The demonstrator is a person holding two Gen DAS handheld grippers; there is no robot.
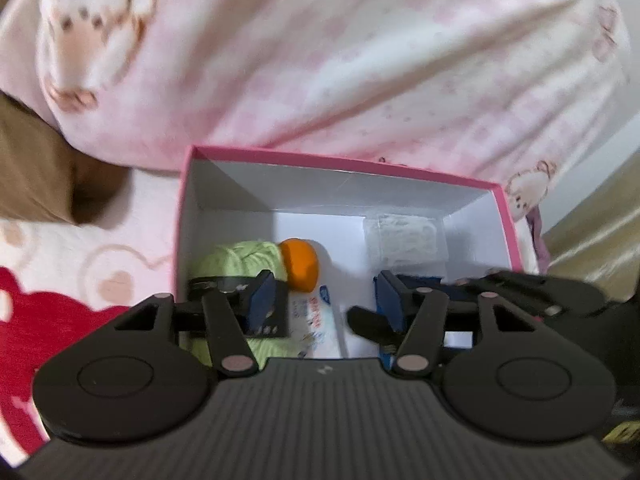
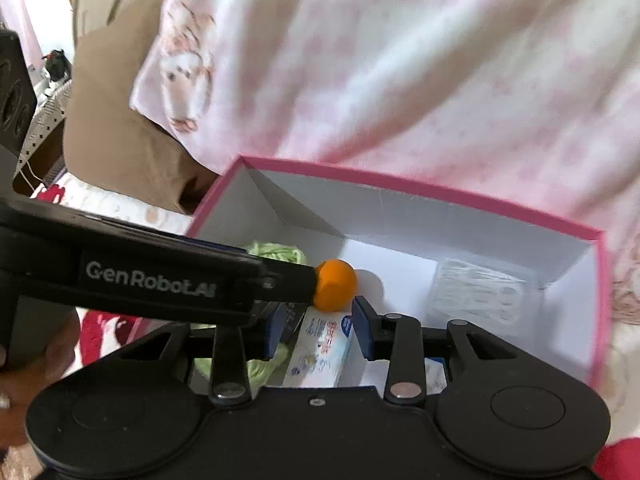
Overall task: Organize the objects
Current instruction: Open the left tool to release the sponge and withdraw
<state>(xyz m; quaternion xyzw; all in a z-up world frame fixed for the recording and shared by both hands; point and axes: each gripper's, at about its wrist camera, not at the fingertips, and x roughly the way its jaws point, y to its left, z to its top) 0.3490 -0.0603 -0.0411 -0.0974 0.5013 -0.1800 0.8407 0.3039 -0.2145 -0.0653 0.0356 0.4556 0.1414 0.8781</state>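
Two grippers work over one pink-rimmed box (image 1: pixel 344 168) that sits on a pink patterned bed cover, with a pale pink quilt (image 1: pixel 360 60) bunched behind it.

From the left wrist view, the left gripper (image 1: pixel 326 308) hangs over the box with its blue pads spread apart and nothing between them. Below it, on the white floor of the box, lie a green ball of yarn (image 1: pixel 240 260) at the left, an orange ball (image 1: pixel 300 264) touching the yarn's right side, a white printed packet (image 1: pixel 316 324) just in front of the ball, and a clear plastic bag (image 1: pixel 404 240) near the far right corner. Part of the right gripper shows at the right edge.

From the right wrist view, the right gripper (image 2: pixel 316 328) is released too, its pads standing either side of the white packet (image 2: pixel 320 352) without touching it. The left gripper's black finger crosses from the left, ending at the orange ball (image 2: pixel 335 285). The yarn (image 2: pixel 276 252) peeks out behind it, and the clear bag (image 2: pixel 476 292) lies at the right.
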